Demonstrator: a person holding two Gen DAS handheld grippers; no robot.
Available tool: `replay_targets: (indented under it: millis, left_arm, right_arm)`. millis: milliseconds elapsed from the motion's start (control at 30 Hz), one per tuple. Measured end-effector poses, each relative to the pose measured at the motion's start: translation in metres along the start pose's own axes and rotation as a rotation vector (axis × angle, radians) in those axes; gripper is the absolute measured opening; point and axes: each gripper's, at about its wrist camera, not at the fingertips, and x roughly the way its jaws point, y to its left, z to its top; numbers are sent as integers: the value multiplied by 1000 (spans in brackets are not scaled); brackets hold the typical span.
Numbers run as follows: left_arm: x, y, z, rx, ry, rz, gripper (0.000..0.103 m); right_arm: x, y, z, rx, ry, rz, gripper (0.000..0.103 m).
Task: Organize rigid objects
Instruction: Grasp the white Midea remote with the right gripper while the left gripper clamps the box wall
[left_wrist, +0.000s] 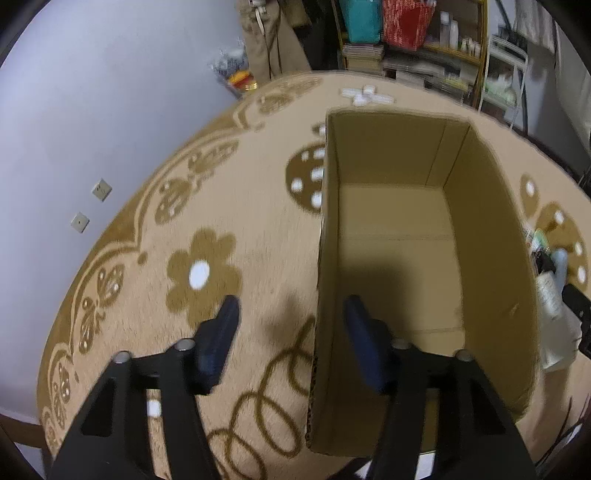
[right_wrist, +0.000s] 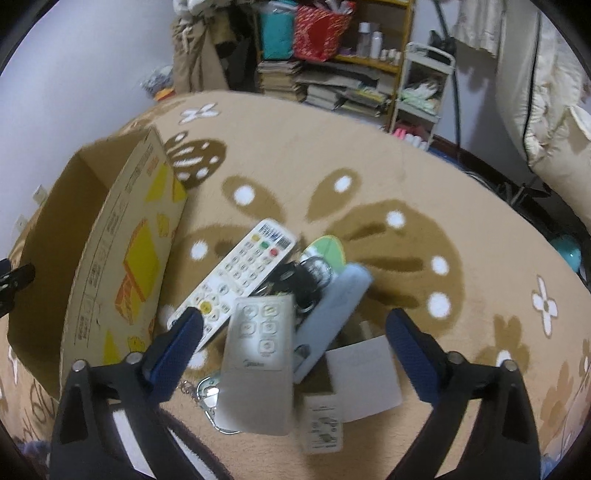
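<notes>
An open cardboard box (left_wrist: 491, 240) stands on the patterned carpet with nothing inside it. My left gripper (left_wrist: 291, 314) hangs over the box's left wall, one finger outside and one inside. Its pads stand apart from the cardboard. In the right wrist view a pile lies beside the box (right_wrist: 129, 240): a long white remote (right_wrist: 240, 273), a small white remote (right_wrist: 258, 350), a pale blue case (right_wrist: 332, 310), dark keys (right_wrist: 303, 277), a white card (right_wrist: 364, 376) and a small carton (right_wrist: 321, 428). My right gripper (right_wrist: 295, 319) is open above the pile, its fingers either side of the small remote and blue case.
The beige carpet (right_wrist: 406, 155) runs back to a cluttered shelf (right_wrist: 332, 74) with books, a red bag and a teal bag. A white cart (right_wrist: 421, 92) stands at the back right. A pale wall (left_wrist: 92, 110) lies to the left.
</notes>
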Motion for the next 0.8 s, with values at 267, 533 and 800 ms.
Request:
replay_targets:
  millis: [267, 533, 800]
  left_arm:
    - [14, 8, -7, -51, 64, -86, 25]
    - [11, -2, -8, -11, 58, -84, 11]
    - [7, -6, -11, 10, 62, -97, 7]
  right_arm:
    - [18, 25, -9, -64, 61, 33, 73]
    - [30, 33, -19, -125, 137, -35, 53]
    - [29, 31, -23, -99, 143, -52, 52]
